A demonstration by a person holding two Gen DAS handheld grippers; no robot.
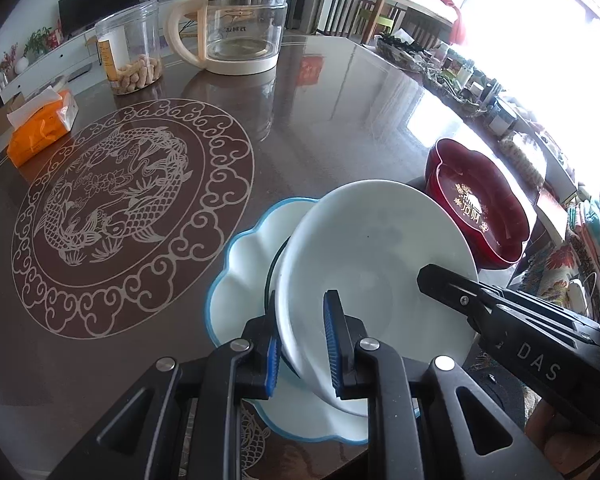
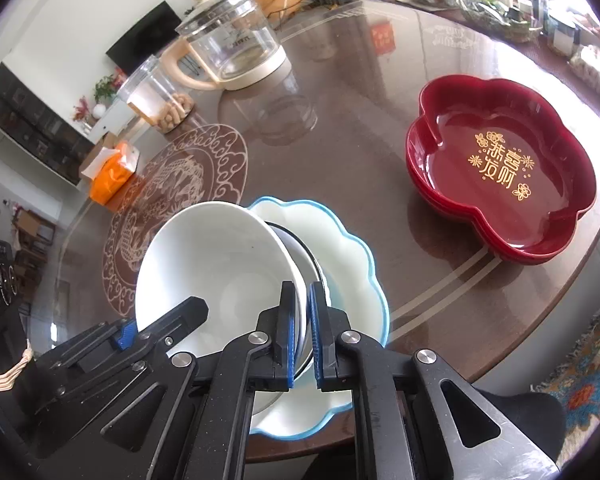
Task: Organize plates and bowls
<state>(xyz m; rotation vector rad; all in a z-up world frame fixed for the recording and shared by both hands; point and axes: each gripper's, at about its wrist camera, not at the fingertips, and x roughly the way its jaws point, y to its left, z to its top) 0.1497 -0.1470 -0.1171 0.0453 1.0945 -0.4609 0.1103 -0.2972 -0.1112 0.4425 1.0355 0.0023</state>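
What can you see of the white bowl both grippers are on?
The white bowl is plain, glossy, ceramic-looking and empty, with a wide flared rim. It sits tilted above the white scalloped plate with a blue edge, over a dark-rimmed dish nested beneath it. The left gripper clamps its near rim, one jaw inside and one outside; the right gripper does the same on the opposite rim. Whether its base touches the dish below is hidden.

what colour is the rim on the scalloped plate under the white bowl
Light blue, edging a white scalloped plate. It shows best in the right wrist view, beneath the white bowl.
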